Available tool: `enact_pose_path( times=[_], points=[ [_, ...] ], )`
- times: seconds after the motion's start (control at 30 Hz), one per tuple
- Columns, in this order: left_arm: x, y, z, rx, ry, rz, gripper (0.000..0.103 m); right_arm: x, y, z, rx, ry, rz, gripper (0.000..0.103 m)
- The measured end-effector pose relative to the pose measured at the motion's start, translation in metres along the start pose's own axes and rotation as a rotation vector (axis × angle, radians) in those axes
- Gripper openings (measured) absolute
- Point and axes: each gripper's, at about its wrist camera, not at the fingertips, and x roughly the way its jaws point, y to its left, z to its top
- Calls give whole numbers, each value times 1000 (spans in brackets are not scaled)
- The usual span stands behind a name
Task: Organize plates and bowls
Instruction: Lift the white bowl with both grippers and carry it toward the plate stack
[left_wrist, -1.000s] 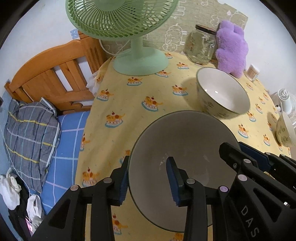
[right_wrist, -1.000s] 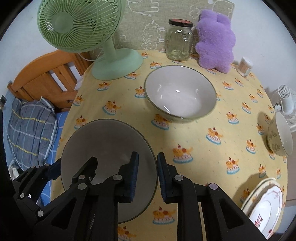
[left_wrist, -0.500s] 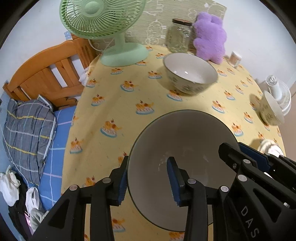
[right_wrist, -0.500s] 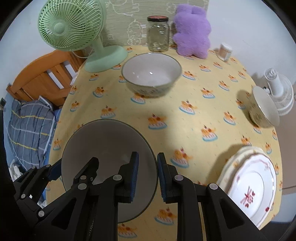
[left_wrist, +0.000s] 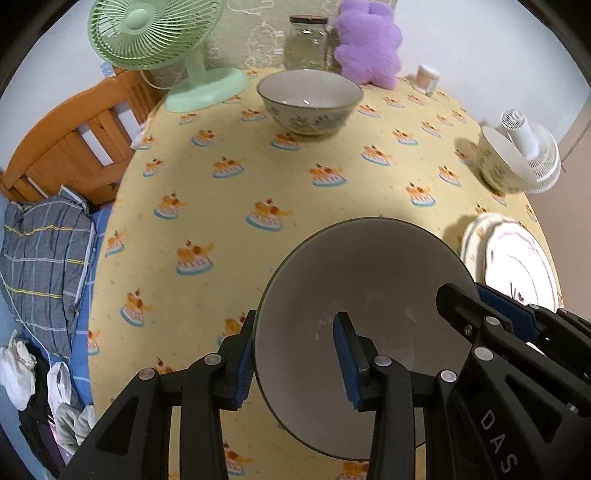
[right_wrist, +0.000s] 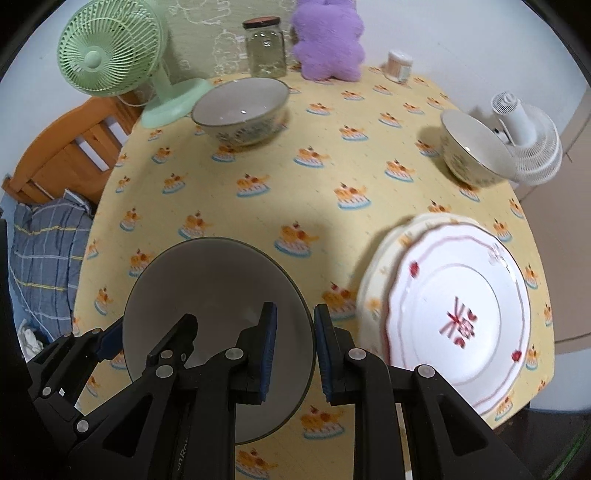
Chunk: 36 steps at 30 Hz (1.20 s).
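Both grippers hold one grey bowl (left_wrist: 369, 280) (right_wrist: 210, 280) by its rim above the table's near side. My left gripper (left_wrist: 295, 354) is shut on its left rim. My right gripper (right_wrist: 293, 350) is shut on its right rim. A large patterned bowl (left_wrist: 309, 101) (right_wrist: 242, 110) stands at the back near the fan. A smaller patterned bowl (left_wrist: 498, 162) (right_wrist: 471, 151) stands at the right. Stacked plates (left_wrist: 513, 262) (right_wrist: 458, 310) lie at the near right, a white plate with red marks on top.
The table has a yellow cloth (right_wrist: 295, 184) with cake prints. At the back are a green fan (left_wrist: 155, 40), a glass jar (left_wrist: 306, 40), a purple plush (left_wrist: 369, 37) and a small container (right_wrist: 399, 66). A white fan (right_wrist: 524, 144) stands off the right edge. A wooden bed (left_wrist: 74, 140) lies to the left.
Both grippers have pulled back and risen with the grey bowl; the back bowl looks farther away. The small bowl and stacked plates have come into fuller view.
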Motion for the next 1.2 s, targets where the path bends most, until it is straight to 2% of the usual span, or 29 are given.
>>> enact_pose_path(
  times=[0.43, 0.7, 0.93, 1.03, 1.07, 1.13, 1.2],
  points=[
    [12, -19, -8, 11, 45, -12, 38, 11, -20, -10, 27, 48, -17, 24],
    [14, -20, -2, 5, 33, 0, 39, 18, -21, -4, 14, 42, -6, 24],
    [19, -23, -1, 9, 60, -10, 53, 25, -26, -2, 35, 65, 18, 24],
    [18, -23, -4, 13, 66, -31, 69, 26, -25, -3, 27, 68, 7, 24],
    [16, -23, -5, 12, 62, -39, 71, 26, -25, -4, 24, 67, 12, 25],
    [14, -23, -7, 19, 58, -49, 75, 25, -24, -5, 16, 64, 11, 33],
    [10, -24, -8, 30, 45, -58, 78, 22, -23, -7, 23, 52, -9, 56]
  ],
)
